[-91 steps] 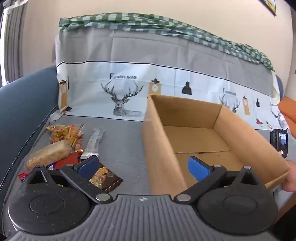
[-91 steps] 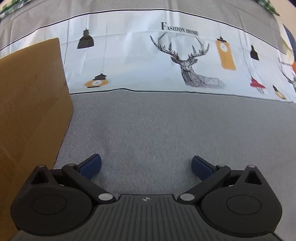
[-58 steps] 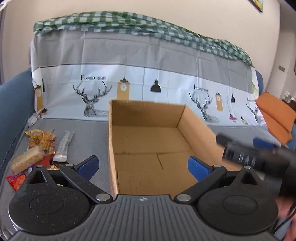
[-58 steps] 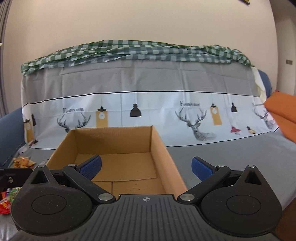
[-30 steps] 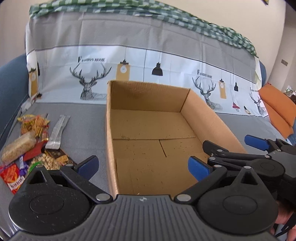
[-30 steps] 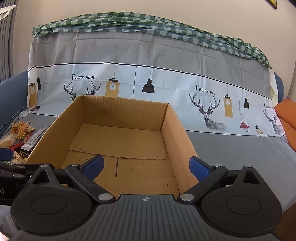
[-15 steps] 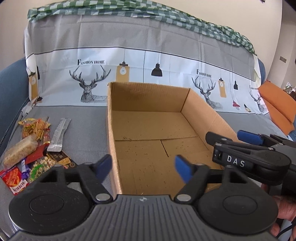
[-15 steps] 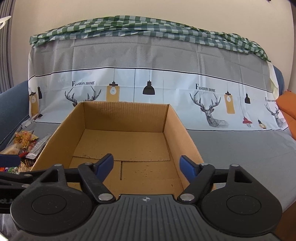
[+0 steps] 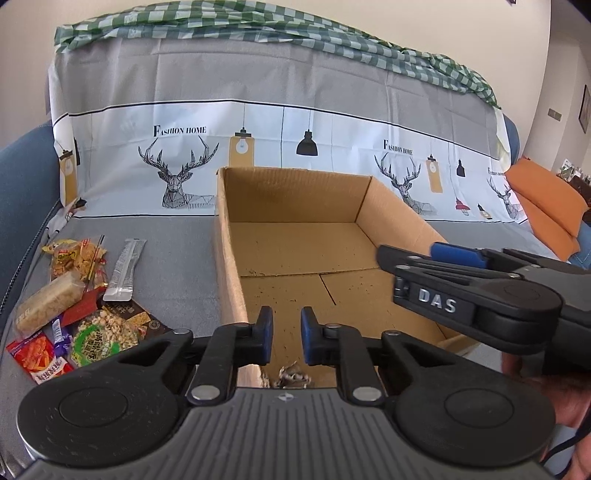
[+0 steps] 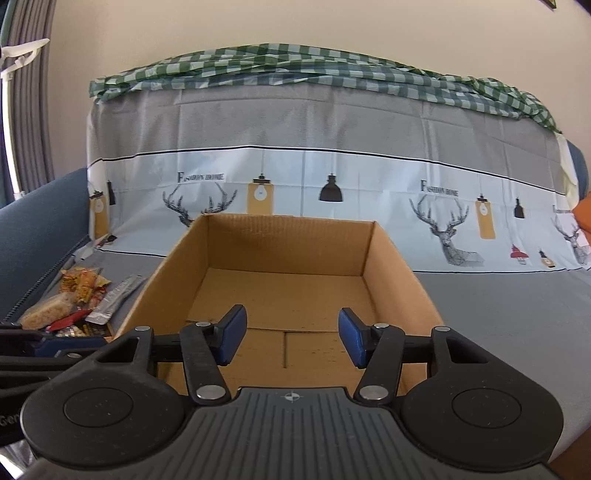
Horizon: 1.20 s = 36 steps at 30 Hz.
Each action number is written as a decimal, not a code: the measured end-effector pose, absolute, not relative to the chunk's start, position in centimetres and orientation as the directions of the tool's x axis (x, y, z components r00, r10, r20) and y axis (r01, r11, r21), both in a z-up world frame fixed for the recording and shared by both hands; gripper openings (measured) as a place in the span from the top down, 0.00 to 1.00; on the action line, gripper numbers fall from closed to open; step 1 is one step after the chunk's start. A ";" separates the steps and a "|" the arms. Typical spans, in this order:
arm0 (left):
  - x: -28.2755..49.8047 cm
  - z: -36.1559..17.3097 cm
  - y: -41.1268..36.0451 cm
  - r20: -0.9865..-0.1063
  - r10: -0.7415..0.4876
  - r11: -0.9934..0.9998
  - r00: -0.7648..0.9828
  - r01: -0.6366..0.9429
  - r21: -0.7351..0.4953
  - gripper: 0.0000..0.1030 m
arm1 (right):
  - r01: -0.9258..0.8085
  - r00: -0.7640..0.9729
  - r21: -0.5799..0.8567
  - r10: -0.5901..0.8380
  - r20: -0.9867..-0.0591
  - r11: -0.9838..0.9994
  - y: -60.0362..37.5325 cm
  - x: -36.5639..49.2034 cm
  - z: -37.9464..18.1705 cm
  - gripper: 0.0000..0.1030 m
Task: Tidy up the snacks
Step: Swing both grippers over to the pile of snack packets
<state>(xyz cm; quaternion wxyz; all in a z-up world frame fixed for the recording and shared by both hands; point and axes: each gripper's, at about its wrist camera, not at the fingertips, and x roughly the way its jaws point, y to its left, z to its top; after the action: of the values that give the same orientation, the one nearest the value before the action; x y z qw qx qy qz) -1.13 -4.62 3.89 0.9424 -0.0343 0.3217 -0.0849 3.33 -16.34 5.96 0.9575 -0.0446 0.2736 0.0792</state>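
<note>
- Ahead of both pairs of jaws, a cardboard box (image 9: pixel 303 258) sits open-topped on the grey sofa seat (image 9: pixel 177 240), its inside bare.
- Left gripper (image 9: pixel 286 332): the jaws are nearly together, with only a narrow gap between the blue pads and nothing held in it. They hover over the box's near wall, close to its left corner.
- Right gripper (image 10: pixel 289 336): the jaws stand partly apart and hold nothing. They point into the box from its near end.
- In the left wrist view the right gripper (image 9: pixel 458 275) shows from the side, to the right of the left jaws, over the box's right wall; a hand (image 9: pixel 546 391) grips it at the lower right.
- Left of the left jaws, outside the box, the snacks (image 9: pixel 74 295) lie in a loose pile on the seat.
- Within that pile: a silver stick pack (image 9: pixel 123 269) lies nearest the box, and a yellow bag (image 9: pixel 75 254) lies at the far end.
- A pale rice bar (image 9: pixel 48 302) sits at the left edge; a red pouch (image 9: pixel 38 354) and a green-labelled pack (image 9: pixel 99 339) sit nearest the camera.
- In the right wrist view the same snacks (image 10: pixel 74 299) show to the left of the box (image 10: pixel 295 288).
- Beyond the box, a deer-print cover (image 9: pixel 280 122) drapes the sofa back, with a green checked cloth (image 9: pixel 258 27) along its top.
- Far right of the jaws, an orange cushion (image 9: pixel 546 206) lies on the seat.
</note>
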 end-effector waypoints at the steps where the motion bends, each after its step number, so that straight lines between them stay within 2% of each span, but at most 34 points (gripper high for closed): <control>1: -1.4 4.0 -4.4 -0.595 -0.180 0.984 0.784 0.141 -0.112 0.84 | -0.186 0.835 -0.029 0.143 -0.532 0.982 -16.1 3.3 6.0 0.44; 9: -3.3 3.3 -1.1 -0.531 -0.186 0.982 0.827 0.133 -0.137 0.84 | -0.259 0.813 -0.004 0.216 -0.541 0.966 -12.1 3.0 5.9 0.44; 14: -3.4 1.8 2.8 -0.495 -0.171 0.972 0.852 0.064 -0.227 0.83 | -0.297 0.807 0.010 0.256 -0.532 0.955 -9.4 3.0 5.6 0.44; 20: -2.1 -0.5 9.5 -0.520 -0.150 0.865 0.841 -0.143 -0.481 0.83 | -0.360 0.792 0.017 0.314 -0.524 0.933 -5.7 2.7 4.8 0.44; 24: -2.0 -1.8 13.0 -0.541 -0.120 0.777 0.832 -0.261 -0.573 0.83 | -0.409 0.770 0.019 0.356 -0.529 0.912 -3.3 2.6 4.3 0.41; 27: -2.0 -2.7 14.9 -0.561 -0.102 0.716 0.821 -0.331 -0.614 0.83 | -0.434 0.750 0.024 0.376 -0.543 0.901 -1.5 2.8 3.7 0.38; 31: -2.3 -3.4 16.6 -0.584 -0.027 0.691 0.811 -0.407 -0.598 0.83 | -0.469 0.725 0.031 0.405 -0.558 0.883 0.8 3.0 2.9 0.37; 36: -2.9 -4.7 19.0 -0.600 -0.015 0.619 0.800 -0.464 -0.633 0.83 | -0.478 0.696 0.052 0.415 -0.586 0.877 3.1 4.2 1.9 0.34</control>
<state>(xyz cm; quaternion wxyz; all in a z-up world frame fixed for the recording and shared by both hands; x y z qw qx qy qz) -2.91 18.97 -4.66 0.8527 -0.4159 0.2875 0.1317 4.17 3.08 1.86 0.9194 -0.0521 0.3050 0.2427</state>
